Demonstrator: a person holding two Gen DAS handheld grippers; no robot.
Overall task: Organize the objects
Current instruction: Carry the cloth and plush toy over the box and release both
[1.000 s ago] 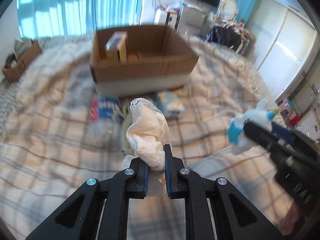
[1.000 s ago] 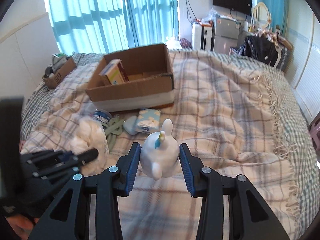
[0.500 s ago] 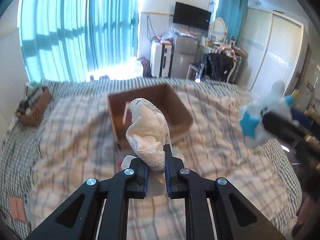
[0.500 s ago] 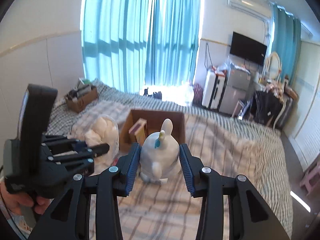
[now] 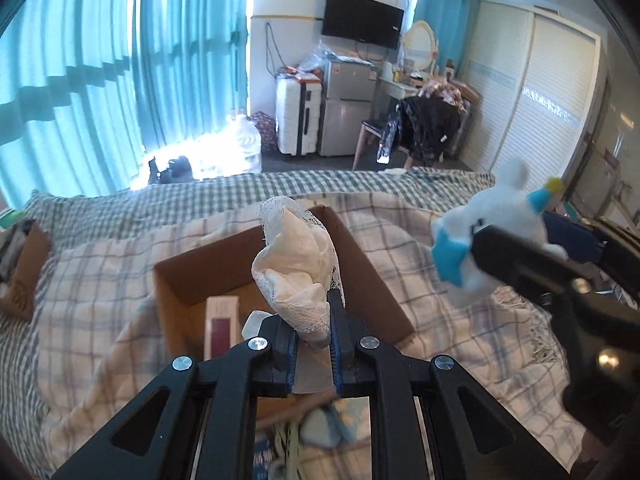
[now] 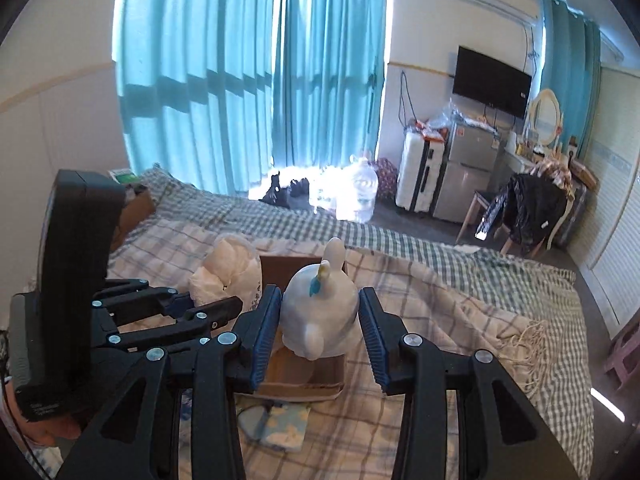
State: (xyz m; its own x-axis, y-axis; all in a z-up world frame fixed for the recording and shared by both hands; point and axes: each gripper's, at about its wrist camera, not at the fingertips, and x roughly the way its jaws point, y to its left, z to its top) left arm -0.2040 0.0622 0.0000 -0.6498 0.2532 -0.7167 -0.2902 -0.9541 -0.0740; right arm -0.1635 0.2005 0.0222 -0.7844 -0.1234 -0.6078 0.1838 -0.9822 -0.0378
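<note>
The left tongs [image 5: 313, 338] pinch a lace cloth [image 5: 298, 264] and the right tongs [image 6: 318, 334] pinch a white plush toy [image 6: 320, 312] above the cardboard box [image 5: 380, 296].

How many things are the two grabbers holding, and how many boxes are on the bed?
Lace cloth bundles: 1, in the left gripper
Plush toys: 1, in the right gripper
Cardboard boxes: 2, big one, small one
Total: 4

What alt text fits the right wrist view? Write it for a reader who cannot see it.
The right tool grips a white plush toy above an open cardboard box on a plaid-blanketed bed. Beside it, the left tool holds a bundle of cream lace cloth; teal curtains hang behind.
</note>
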